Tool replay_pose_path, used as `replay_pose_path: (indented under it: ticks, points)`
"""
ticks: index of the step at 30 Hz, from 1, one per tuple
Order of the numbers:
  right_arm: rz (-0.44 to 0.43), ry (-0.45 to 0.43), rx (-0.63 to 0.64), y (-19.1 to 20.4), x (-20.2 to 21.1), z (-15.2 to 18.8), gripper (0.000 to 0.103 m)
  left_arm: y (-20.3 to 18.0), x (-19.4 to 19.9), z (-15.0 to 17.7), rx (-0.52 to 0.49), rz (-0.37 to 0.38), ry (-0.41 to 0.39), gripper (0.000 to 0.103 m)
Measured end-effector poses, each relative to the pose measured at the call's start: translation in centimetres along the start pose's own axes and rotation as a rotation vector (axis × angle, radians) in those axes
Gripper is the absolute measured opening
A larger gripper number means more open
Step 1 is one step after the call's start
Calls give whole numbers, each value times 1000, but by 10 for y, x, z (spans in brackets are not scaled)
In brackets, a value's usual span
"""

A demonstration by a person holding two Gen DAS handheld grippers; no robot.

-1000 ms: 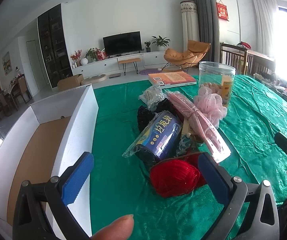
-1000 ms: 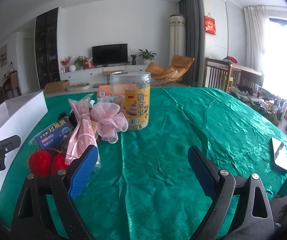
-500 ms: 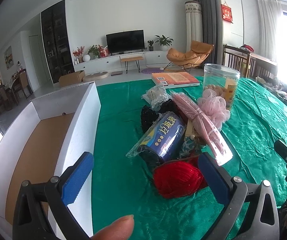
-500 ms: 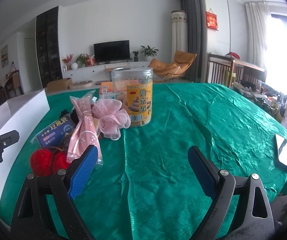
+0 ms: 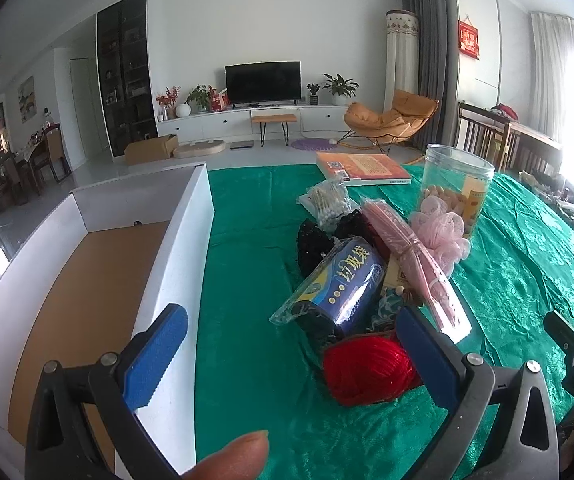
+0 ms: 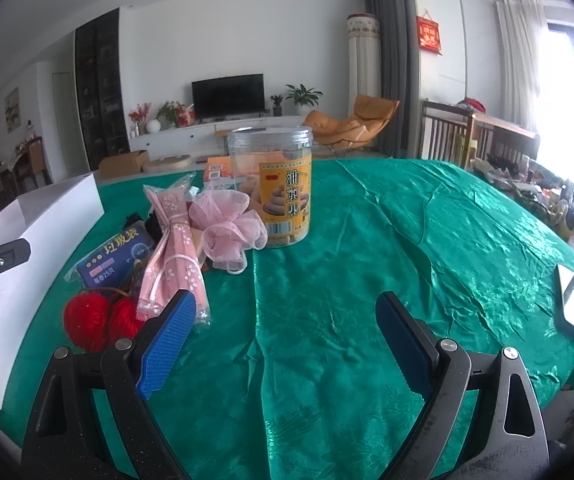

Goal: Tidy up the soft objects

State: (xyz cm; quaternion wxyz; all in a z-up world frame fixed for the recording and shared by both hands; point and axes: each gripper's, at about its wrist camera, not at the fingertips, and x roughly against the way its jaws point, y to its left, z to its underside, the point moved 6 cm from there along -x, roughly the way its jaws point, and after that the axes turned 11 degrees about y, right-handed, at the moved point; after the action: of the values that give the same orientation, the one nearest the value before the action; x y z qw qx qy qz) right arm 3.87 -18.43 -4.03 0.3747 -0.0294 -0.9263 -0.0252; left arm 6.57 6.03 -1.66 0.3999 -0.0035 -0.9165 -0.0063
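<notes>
A pile of things lies on the green tablecloth (image 5: 247, 280): red yarn balls (image 5: 367, 370), a blue roll of bags (image 5: 343, 284), a pink packet (image 5: 411, 256), a pink mesh puff (image 5: 443, 228), black fabric (image 5: 313, 240) and a bag of cotton swabs (image 5: 329, 202). My left gripper (image 5: 291, 356) is open, low over the cloth, with the yarn just inside its right finger. My right gripper (image 6: 287, 344) is open and empty, right of the pile; the yarn (image 6: 87, 316), pink packet (image 6: 175, 240) and puff (image 6: 227, 228) show to its left.
A white open box (image 5: 183, 248) with a brown floor stands left of the pile. A clear snack jar (image 6: 283, 192) and an orange book (image 5: 363, 166) stand behind the pile. A phone (image 6: 573, 306) lies near the table's right edge.
Both grippers have drifted slightly; the pile sits a little further right and lower in the left wrist view. Both grippers stay open and nothing has been grasped.
</notes>
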Motion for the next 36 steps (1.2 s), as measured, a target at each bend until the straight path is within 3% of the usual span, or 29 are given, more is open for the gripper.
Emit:
replay_pose_path:
  ticks: [8,13,17,19,21,23,24,29,33,36]
  points:
    - [-36,25,25,7,-4,2,93,10,6,-5,21,-18,-18,103]
    - [-276,164,186,71,-23,13,93,28,15,-11,51,-39,-56,103]
    - [-429,240,230,139,-44,9,93,42,14,-8,67,-58,-44,103]
    - [-408,273,306,169,-60,11,93,47,14,-6,62,-78,-39,103]
    - [-269,283,405,180,-75,18,92,53,18,-4,56,-101,-46,103]
    - [-157,270,377,157,-79,18,92,56,19,-3,71,-70,-40,103]
    - [-153,277,311,136,-79,17,92,56,19,-2,70,-63,-35,103]
    - [149,293,-92,-17,-85,16,92,39,10,1,25,-25,3,103]
    - [75,244,-330,-76,-76,14,93,20,-7,-7,-22,-18,90,103]
    - [8,201,-376,-82,-66,15,93,8,-27,-24,-56,-11,178,103]
